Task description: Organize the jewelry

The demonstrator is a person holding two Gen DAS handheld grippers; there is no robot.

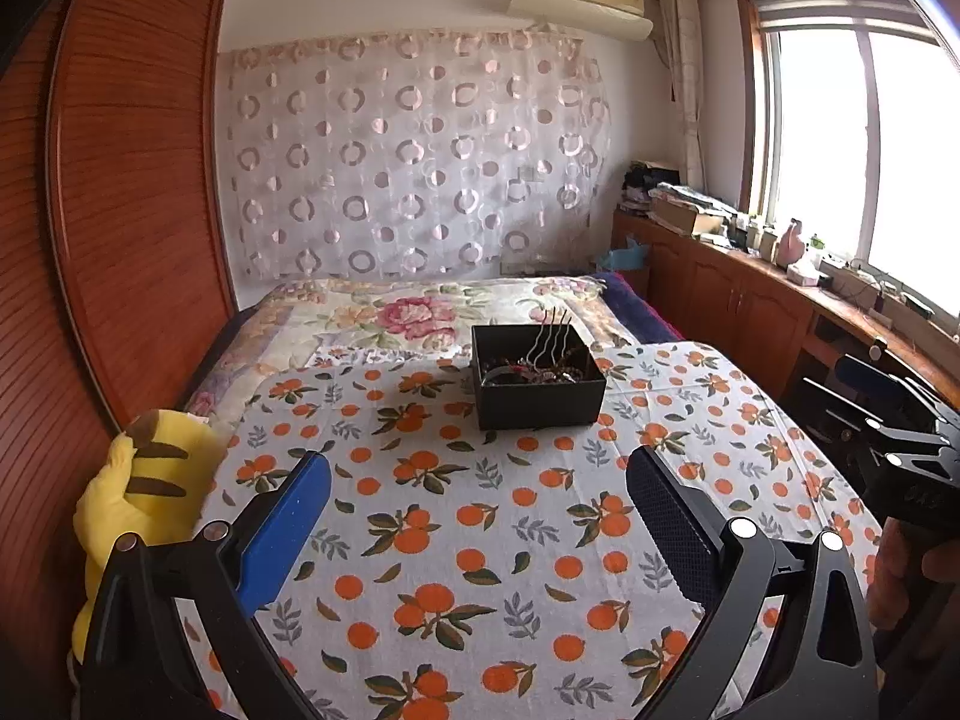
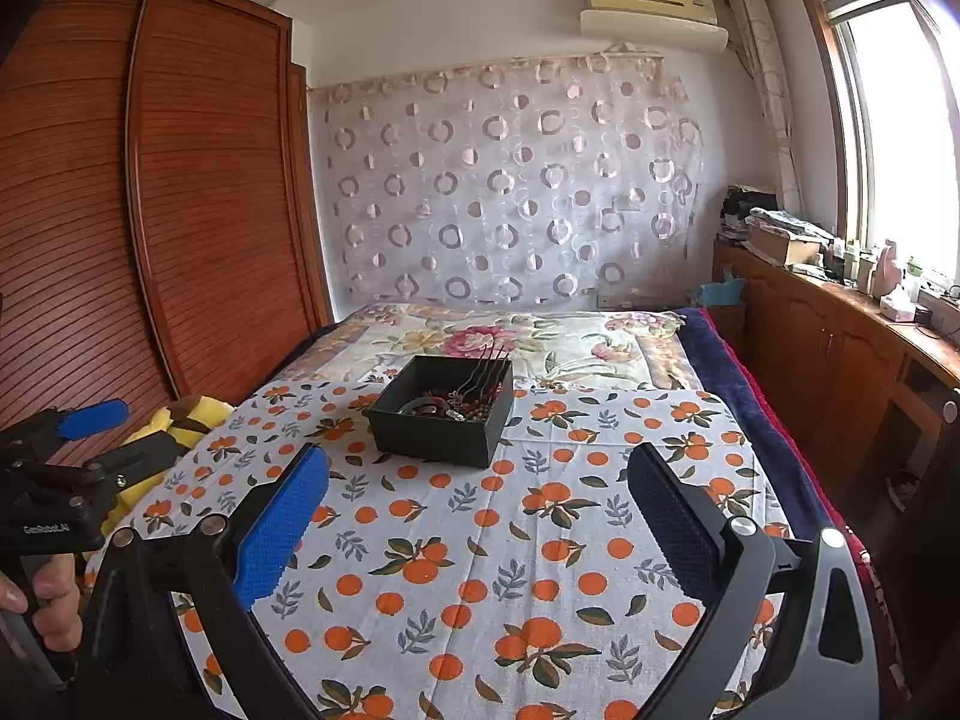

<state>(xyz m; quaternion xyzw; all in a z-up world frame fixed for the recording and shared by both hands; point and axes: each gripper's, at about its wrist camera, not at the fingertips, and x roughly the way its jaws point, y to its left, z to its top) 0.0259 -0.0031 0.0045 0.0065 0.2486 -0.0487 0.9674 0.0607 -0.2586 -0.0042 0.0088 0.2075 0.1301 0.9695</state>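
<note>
- Left gripper (image 1: 480, 516) and right gripper (image 2: 480, 516): both spread wide, holding nothing.
- Square black cardboard box (image 1: 538, 384), heaped with tangled jewellery (image 2: 456, 405), sits on the orange-print cloth (image 1: 456, 540), well ahead of both sets of fingers.
- Recommended: approach from above, single out one piece, and avoid snagging the upright hairpins (image 1: 555, 333).

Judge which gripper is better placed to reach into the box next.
Slightly the left. The box sits nearly centred ahead of the left gripper; in the right wrist view it lies left of centre from the right gripper. Both are open, empty and well short of it.
</note>
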